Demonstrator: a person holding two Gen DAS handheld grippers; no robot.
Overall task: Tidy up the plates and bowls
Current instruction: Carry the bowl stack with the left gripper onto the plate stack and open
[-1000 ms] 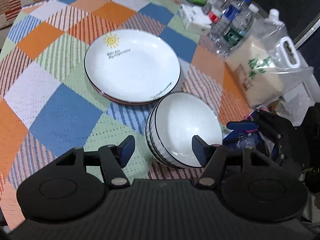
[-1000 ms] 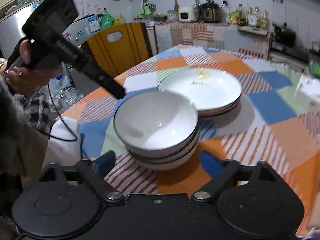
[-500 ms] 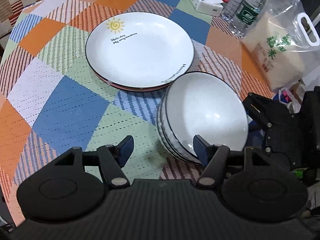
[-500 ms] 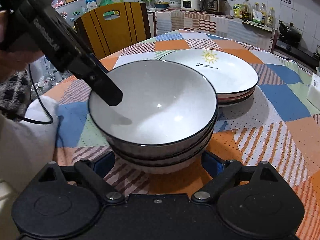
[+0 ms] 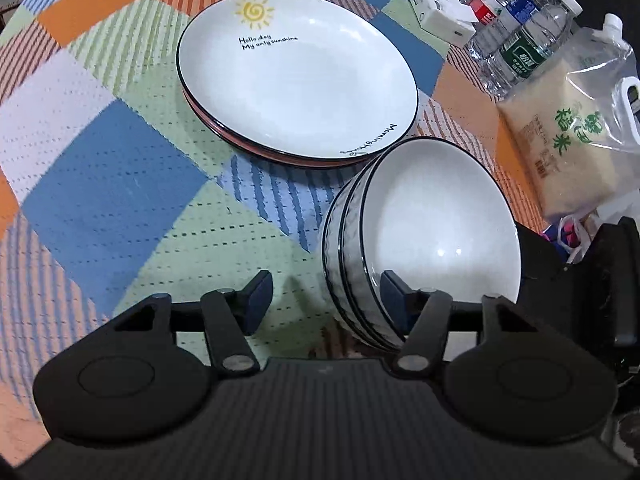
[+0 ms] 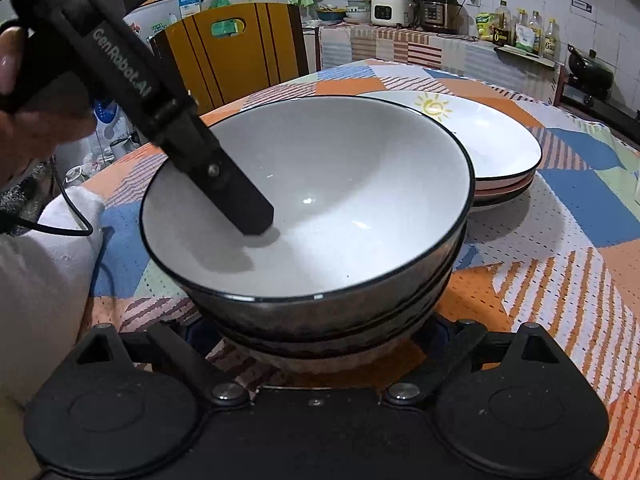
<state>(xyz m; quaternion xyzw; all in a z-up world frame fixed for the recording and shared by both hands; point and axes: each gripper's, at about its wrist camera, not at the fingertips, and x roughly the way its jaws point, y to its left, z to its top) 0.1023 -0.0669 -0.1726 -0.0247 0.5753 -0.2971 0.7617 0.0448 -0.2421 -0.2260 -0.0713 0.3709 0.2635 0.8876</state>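
I had the stack of bowls (image 5: 424, 240) near the worktop's edge, on the patchwork cloth (image 5: 112, 184) that covered the worktop, just beside the stack of plates (image 5: 296, 76). The top plate was white with a dark rim, a yellow sun and some lettering; the ones beneath it showed reddish edges. The near rim of the plates sat very close to the bowls, though I could not tell whether they touched.

My left claw (image 5: 324, 300) straddled the near wall of the bowl stack. One finger (image 5: 394, 292) reached inside the top bowl and the other finger (image 5: 256, 296) hung outside, clear of the bowl's side with cloth showing between them. The jaws had just been closing with the bowl wall between them, but they were not yet pinching it. In the right wrist view that inner finger (image 6: 236, 204) pointed steeply down into the white bowl (image 6: 340, 208), its tip close to the inner surface and casting a shadow there. A hand (image 6: 24, 92) held the tool's handle at the upper left.

My right claw (image 6: 316, 332) sat low on the opposite side of the stack. Its fingertips were hidden under the curve of the bowls, so I could not tell whether it was spread or gripping.

Beyond the plates stood several water bottles (image 5: 516, 36), a white box (image 5: 440, 12) and a clear bag of rice (image 5: 568, 132).
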